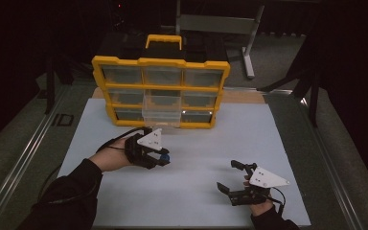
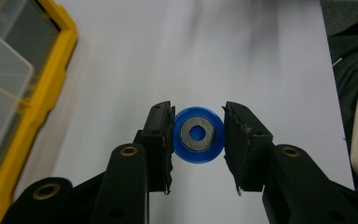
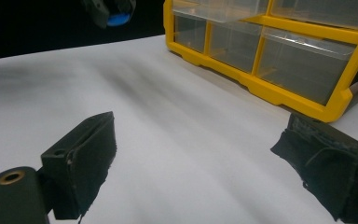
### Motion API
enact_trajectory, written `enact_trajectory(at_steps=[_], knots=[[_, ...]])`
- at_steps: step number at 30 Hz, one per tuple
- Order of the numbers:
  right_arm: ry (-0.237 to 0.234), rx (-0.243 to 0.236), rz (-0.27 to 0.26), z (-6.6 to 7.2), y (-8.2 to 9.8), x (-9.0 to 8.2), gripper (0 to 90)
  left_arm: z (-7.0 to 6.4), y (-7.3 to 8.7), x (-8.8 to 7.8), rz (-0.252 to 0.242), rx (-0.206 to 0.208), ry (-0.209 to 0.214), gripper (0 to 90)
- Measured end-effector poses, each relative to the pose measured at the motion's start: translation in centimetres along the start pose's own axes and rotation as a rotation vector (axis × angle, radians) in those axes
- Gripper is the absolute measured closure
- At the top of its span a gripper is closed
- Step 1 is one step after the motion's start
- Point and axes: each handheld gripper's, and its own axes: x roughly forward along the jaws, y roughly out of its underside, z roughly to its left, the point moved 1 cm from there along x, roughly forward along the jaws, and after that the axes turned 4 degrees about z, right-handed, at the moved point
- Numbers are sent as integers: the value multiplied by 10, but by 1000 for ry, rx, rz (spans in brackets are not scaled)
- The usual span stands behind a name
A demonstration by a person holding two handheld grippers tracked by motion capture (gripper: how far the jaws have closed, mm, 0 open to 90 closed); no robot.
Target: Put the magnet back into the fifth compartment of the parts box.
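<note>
A small blue round piece (image 2: 198,135) with a grey metal ring in its face sits between the jaws of my left gripper (image 2: 198,136), which is shut on it. In the high view that left gripper (image 1: 164,158) hangs over the white mat just in front of the yellow organizer (image 1: 161,61), the blue piece (image 1: 165,156) at its tip. A clear drawer (image 1: 161,109) sticks out of the organizer's middle column. My right gripper (image 1: 231,176) stands open near the front right of the mat, nothing between its jaws. The right gripper view shows the blue piece (image 3: 118,19) far off.
The white mat (image 1: 196,143) covers the table, with grey metal rails along both sides. The organizer's yellow frame (image 2: 37,107) lies close on the left in the left gripper view. A metal stand (image 1: 249,48) rises behind the table.
</note>
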Motion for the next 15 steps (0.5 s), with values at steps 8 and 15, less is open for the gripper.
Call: enact_trajectory(at_steps=[8,15], knots=[[-2,4,-1,0,0,0,98,10,-10,-19,-11,17,-15,625],[-2,4,0,0,0,0,98,20,-15,-34,-33,21,-15,625]])
